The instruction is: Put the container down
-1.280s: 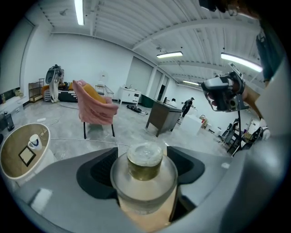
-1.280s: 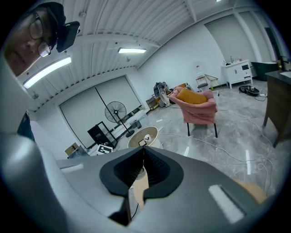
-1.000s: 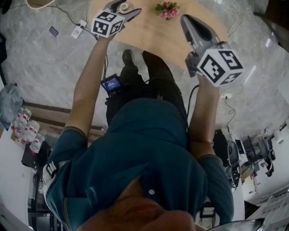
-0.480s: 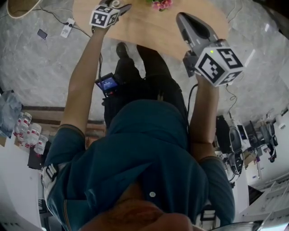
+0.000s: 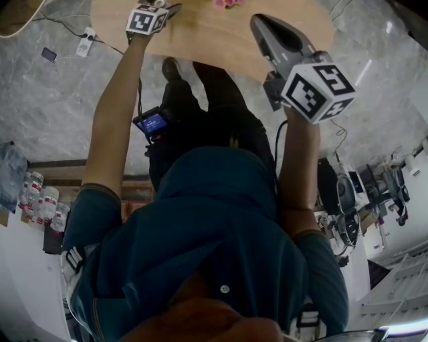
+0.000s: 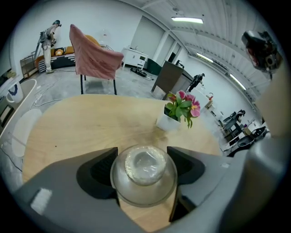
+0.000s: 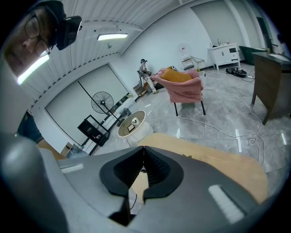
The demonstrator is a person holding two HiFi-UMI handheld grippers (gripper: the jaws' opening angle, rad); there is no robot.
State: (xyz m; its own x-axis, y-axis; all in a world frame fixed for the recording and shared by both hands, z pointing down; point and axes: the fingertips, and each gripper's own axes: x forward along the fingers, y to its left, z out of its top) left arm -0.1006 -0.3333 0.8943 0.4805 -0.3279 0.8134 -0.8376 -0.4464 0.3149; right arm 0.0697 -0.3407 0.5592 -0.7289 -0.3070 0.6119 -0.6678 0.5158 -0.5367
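A clear round container [image 6: 143, 175] with a crinkled film-covered top sits between the jaws of my left gripper [image 6: 142, 169], which is shut on its sides. It hangs just over the light wooden table [image 6: 82, 125]. In the head view the left gripper [image 5: 170, 9] reaches out over the near part of the table [image 5: 214, 37]; the container itself is hidden there. My right gripper [image 5: 261, 23] is held up at the table's near right edge; in its own view the right gripper [image 7: 143, 151] is shut with nothing in it.
A small white pot of pink flowers [image 6: 178, 113] stands on the table just beyond the container. A chair draped in pink cloth [image 6: 94, 59] stands behind the table. Cables and a power strip [image 5: 85, 41] lie on the marble floor. A low round white table [image 7: 132, 124] sits farther off.
The left gripper has reached farther out over the table with the container. The right gripper has shifted slightly left and forward. The flowers have slid toward the head view's top edge.
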